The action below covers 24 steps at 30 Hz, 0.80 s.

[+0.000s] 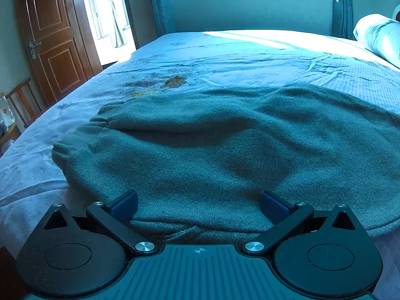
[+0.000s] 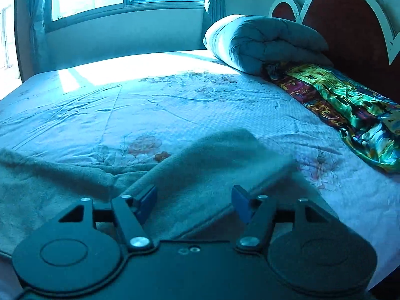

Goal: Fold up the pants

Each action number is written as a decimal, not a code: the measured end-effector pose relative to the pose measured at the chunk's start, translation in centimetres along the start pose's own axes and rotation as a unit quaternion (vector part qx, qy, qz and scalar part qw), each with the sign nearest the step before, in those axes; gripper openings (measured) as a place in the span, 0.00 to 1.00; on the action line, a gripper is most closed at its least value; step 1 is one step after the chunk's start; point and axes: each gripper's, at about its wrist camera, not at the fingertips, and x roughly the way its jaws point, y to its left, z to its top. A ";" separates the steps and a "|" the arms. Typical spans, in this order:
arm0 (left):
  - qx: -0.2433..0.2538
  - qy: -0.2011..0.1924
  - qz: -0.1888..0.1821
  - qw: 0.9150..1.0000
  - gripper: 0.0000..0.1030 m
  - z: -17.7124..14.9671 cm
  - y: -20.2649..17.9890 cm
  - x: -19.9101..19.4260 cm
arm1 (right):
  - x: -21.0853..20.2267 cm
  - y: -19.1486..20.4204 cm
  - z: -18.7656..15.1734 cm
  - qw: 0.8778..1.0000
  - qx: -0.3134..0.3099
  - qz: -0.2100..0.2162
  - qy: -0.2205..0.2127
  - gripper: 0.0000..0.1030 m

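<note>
A: Where do the pants (image 1: pixel 200 145) lie?

B: Spread across the near part of the bed (image 1: pixel 225 55), grey-green knit, gathered waistband toward the door (image 1: pixel 52 37), one leg (image 2: pixel 220 160) humped toward the rolled quilt (image 2: pixel 265 42).

A: And each gripper?

B: The left gripper (image 1: pixel 198 206) stands apart over the pants' near edge, pads clear of the cloth. The right gripper (image 2: pixel 193 203) is likewise apart, the raised leg between its jaws but not pinched.

A: How will the cloth handle?

B: Soft, limp, probably light and not slippery; it should drape and wrinkle. Best taken at hem or waistband, through both layers.

A: Any writing?

B: None legible.
</note>
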 end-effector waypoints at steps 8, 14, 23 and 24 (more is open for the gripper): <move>0.008 0.001 0.002 1.000 1.00 0.2 -0.3 0.3 | 3.3 -9.0 -2.7 0.968 0.242 0.034 0.048 0.47; 0.002 -0.001 0.006 1.000 1.00 0.4 -0.1 0.1 | 6.6 -12.8 -2.9 0.924 0.366 0.097 0.048 0.00; -0.001 0.015 0.012 1.000 1.00 0.9 0.8 1.5 | -0.3 -9.6 8.0 0.935 0.275 0.209 -0.080 0.00; -0.004 0.016 0.008 1.000 1.00 0.8 1.0 1.6 | -1.8 -9.6 9.1 0.932 0.270 0.220 -0.104 0.00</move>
